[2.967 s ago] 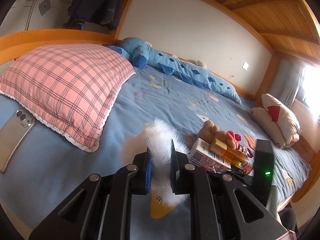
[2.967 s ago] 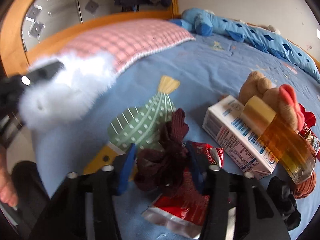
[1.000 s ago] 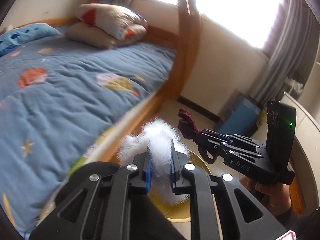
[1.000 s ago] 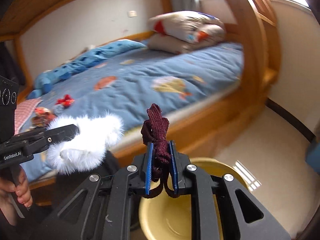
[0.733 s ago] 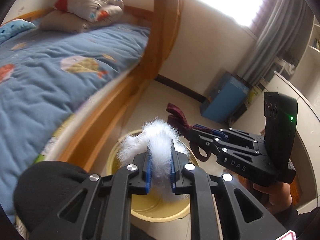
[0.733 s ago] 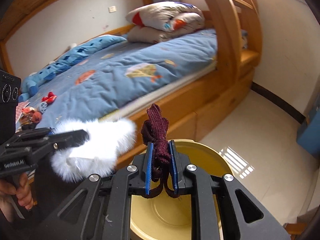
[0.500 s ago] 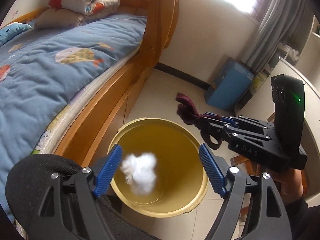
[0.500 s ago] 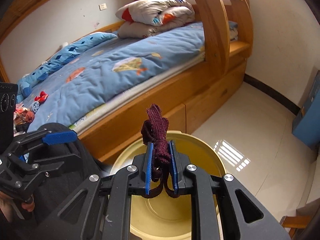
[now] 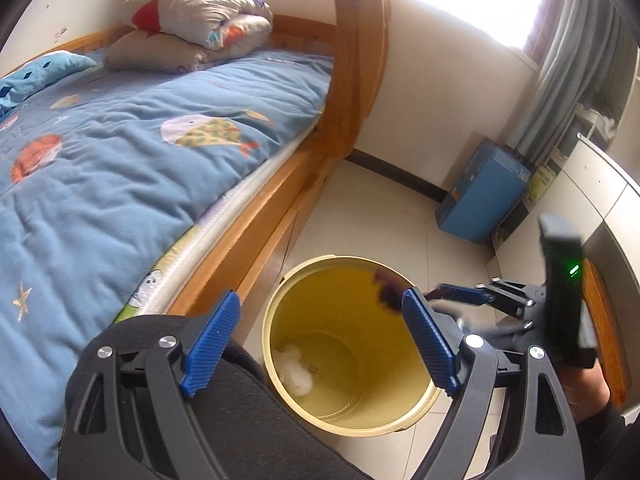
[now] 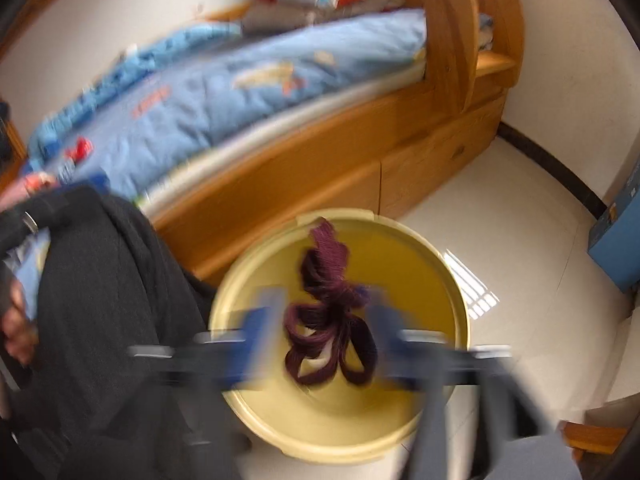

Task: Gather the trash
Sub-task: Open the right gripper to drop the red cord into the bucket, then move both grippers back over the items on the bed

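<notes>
The yellow bin [image 9: 280,320] stands on the pale floor [image 9: 380,208] just beside the wooden bed frame [image 9: 256,232], and it serves as the landmark here. The left tool [image 9: 320,344] hangs above the bin's near side with its blue pads [image 9: 210,338] spread wide and nothing between them. A white fluffy tuft [image 9: 296,368] lies on the bin's bottom, against the wall nearest the bed; part of it is cut off by the bin's rim.

The right tool [image 10: 324,324] hovers over the bin's mouth, heavily smeared by motion blur in its own view. Its blue pads [image 10: 260,332] stand apart on either side of a dark maroon cloth bundle [image 10: 328,308], which looks free in the gap between them, over the bin's opening; whether either pad touches it cannot be told through the blur. From the left wrist view only a dark blurred scrap [image 9: 388,286] of the bundle shows at the bin's far rim, in front of the right tool's fingers.

A dark-clothed leg [image 9: 248,408] covers the bin's near-left edge. Beyond the bin, against the wall, sits a blue box [image 9: 480,192]. The blue quilt [image 9: 120,160] spreads over the bed beside the bin.
</notes>
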A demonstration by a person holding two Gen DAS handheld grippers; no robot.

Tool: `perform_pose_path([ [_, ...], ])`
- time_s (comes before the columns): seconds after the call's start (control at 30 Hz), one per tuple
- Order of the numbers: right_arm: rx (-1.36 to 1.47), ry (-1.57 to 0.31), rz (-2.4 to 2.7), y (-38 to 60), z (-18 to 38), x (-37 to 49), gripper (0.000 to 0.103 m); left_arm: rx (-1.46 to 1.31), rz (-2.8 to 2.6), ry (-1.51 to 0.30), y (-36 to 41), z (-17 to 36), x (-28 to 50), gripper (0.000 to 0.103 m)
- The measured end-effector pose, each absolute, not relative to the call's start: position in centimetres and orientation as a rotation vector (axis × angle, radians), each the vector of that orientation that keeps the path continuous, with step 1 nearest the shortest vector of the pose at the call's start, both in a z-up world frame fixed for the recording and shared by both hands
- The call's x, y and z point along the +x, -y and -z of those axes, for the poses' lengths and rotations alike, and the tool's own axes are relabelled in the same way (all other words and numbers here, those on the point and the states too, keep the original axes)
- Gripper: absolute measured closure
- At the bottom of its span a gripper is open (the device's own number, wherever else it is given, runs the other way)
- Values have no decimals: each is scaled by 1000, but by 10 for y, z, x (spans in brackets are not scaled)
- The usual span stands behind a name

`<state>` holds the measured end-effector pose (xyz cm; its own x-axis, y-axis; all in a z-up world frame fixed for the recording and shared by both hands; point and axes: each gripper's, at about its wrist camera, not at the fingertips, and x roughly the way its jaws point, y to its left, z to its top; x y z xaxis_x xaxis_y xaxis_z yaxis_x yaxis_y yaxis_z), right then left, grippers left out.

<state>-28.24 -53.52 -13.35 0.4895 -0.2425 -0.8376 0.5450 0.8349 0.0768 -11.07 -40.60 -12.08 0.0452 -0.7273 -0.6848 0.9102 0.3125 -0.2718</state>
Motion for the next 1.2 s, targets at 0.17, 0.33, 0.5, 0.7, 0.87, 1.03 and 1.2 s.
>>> perform_pose_path([
  [0.17, 289, -995, 511, 521, 137, -276, 20, 247, 1236, -831, 393, 116, -102, 19],
  [0.33, 247, -953, 481, 511, 121, -264, 21, 202, 1185, -814, 372, 106, -84, 19],
  [0.5, 191, -863, 388, 487, 90, -239, 21, 162, 1105, -765, 338, 92, -68, 19],
  [0.7, 155, -694, 188, 442, 50, -200, 16, 94, 951, -699, 269, 76, -47, 11],
  [0.87, 118, -585, 2, 390, 28, -158, 8, 44, 785, -663, 205, 63, -30, 10],
  [1.03, 93, -492, -154, 340, 9, -125, 9, -11, 609, -612, 136, 49, -17, 6],
  [1.2, 82, -443, -273, 294, 3, -94, 9, -53, 442, -595, 77, 46, -8, 4],
])
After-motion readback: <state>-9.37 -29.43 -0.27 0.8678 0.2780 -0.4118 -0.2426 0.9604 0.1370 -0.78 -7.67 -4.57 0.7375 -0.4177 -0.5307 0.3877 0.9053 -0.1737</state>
